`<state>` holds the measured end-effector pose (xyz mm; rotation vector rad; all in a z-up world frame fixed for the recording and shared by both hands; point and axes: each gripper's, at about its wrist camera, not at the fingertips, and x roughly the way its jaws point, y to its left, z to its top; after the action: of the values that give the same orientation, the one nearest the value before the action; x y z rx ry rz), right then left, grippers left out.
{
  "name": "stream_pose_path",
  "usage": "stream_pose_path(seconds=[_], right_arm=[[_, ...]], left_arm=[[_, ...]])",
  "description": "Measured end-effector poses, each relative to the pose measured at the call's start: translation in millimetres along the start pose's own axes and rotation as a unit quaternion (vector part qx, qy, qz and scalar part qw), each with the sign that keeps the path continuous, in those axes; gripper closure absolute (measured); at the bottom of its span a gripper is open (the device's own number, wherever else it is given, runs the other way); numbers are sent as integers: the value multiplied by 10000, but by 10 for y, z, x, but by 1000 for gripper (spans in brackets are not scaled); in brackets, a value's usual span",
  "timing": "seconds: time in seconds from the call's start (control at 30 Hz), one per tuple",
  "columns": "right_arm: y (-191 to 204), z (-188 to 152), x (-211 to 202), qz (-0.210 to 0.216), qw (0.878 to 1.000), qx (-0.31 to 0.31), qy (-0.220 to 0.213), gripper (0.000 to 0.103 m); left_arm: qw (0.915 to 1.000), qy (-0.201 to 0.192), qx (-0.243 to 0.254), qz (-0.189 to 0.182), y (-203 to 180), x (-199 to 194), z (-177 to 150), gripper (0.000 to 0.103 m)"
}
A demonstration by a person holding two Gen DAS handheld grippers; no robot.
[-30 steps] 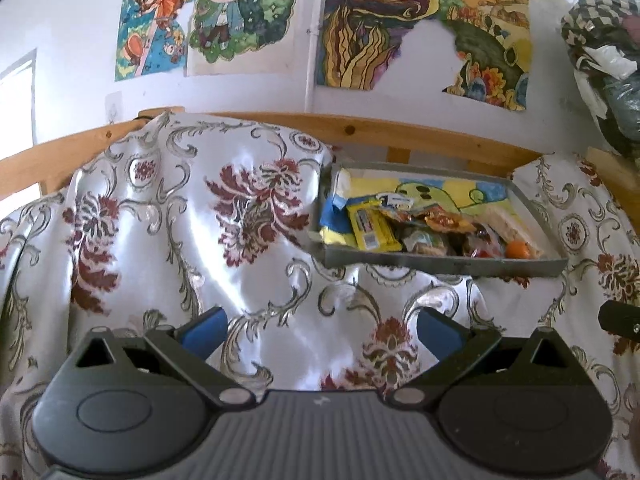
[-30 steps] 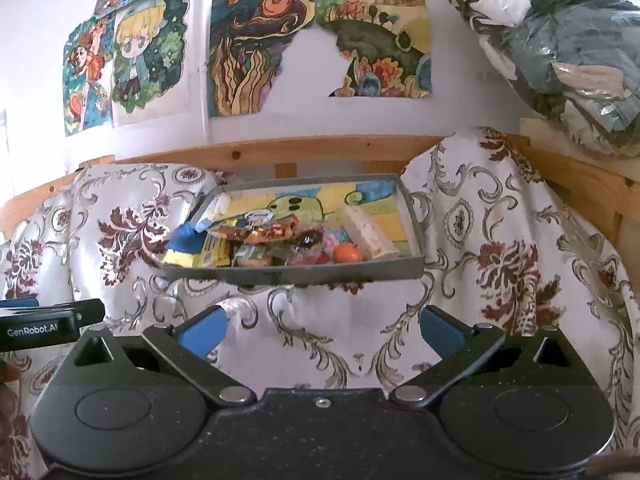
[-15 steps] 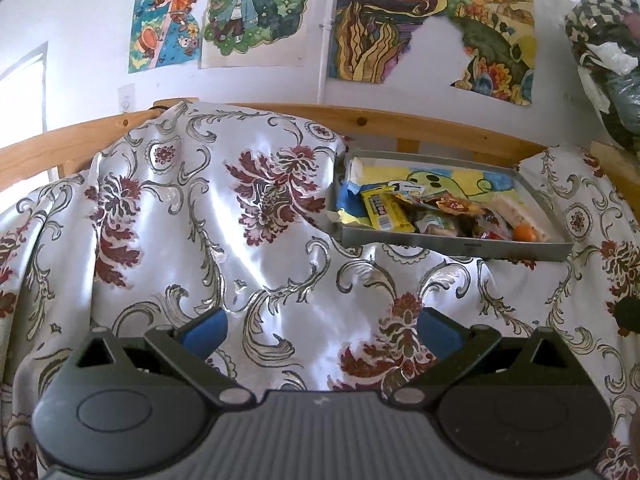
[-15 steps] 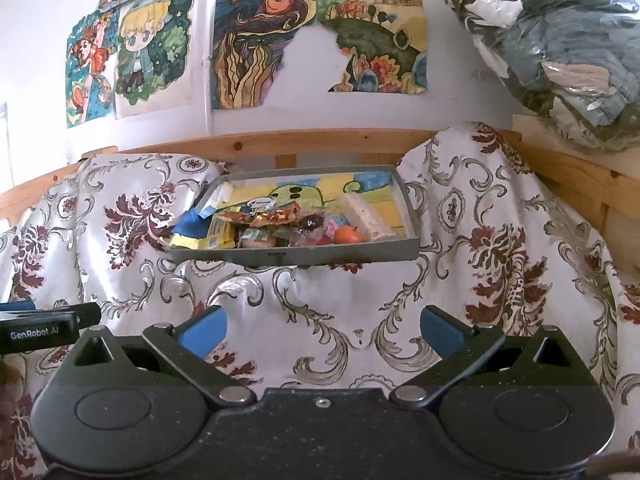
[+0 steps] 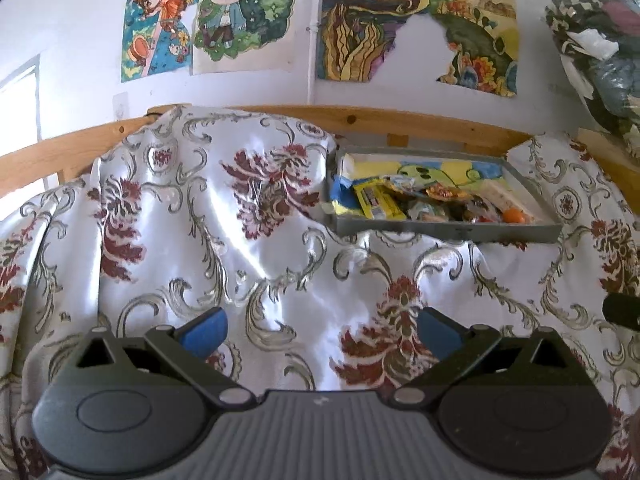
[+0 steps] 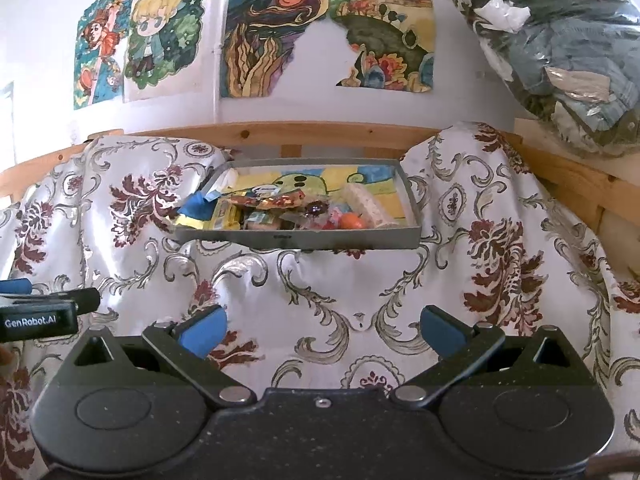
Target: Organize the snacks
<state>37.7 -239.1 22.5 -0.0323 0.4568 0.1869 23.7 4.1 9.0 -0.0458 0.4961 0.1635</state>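
A gray tray (image 6: 298,238) full of snacks (image 6: 276,212) sits on the flowery cloth (image 6: 320,288), up at 12 o'clock from the right gripper (image 6: 322,330). From the left gripper (image 5: 322,330) it is at 1 o'clock. Both grippers have their jaws wide apart and hold nothing. Bright drawings (image 6: 280,32) hang on the wall behind.

A white wall (image 6: 460,40) fills the background, hung with bright painted pictures: two cartoon-figure posters (image 5: 216,16) on the left and a swirling blue-and-orange painting (image 6: 320,28) with torn edges. Below runs a pale wooden rail (image 5: 400,122). A glossy white cloth (image 5: 180,240) with maroon flowers and grey scrolls drapes over the furniture. A clear bag of clothes (image 6: 560,52) sits top right. Daylight gleams on the cloth.
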Motion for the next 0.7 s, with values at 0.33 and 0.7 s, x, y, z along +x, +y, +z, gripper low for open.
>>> stream_pose_path(seconds=[0.33, 0.7], right_arm=[[2, -122, -49, -14, 9999, 107, 8, 1], [-2, -191, -47, -17, 9996, 271, -37, 1]], left_arm=[[9998, 136, -118, -100, 9, -37, -164, 0], [9997, -194, -18, -112, -27, -94, -192, 0]])
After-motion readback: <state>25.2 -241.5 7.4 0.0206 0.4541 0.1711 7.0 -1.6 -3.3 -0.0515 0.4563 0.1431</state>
